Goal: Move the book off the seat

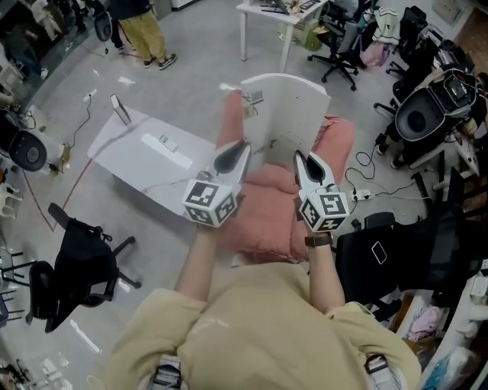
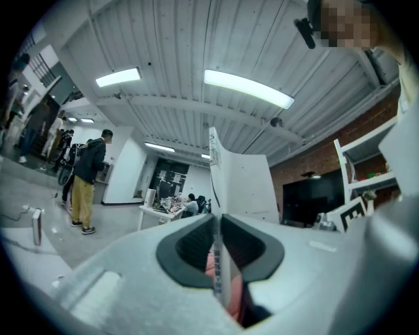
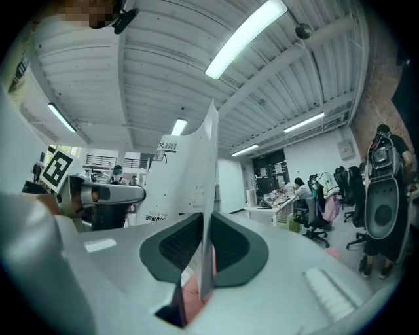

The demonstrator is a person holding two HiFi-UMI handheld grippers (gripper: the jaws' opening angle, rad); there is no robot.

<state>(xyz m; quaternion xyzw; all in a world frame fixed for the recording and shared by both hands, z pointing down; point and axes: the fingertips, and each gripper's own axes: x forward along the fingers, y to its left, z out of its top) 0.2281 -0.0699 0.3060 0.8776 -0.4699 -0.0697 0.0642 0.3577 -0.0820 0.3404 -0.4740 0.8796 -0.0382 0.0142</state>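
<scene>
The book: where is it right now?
Head view, centre: the book stands upright over the pink seat, held at its left by the left gripper, at its right by the right gripper.

Open office — desk (image 1: 263, 11), swivel chairs (image 1: 340, 47), strip lights (image 2: 247, 88).

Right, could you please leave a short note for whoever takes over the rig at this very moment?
Left hand-held gripper: shut on the book, at its left edge.
Right hand-held gripper: shut on its right edge.
Book: held upright above the pink seat, apparently lifted off it.
Done: gripped on both sides and raised.
Left to do: carry it clear of the seat and set it down.
</scene>
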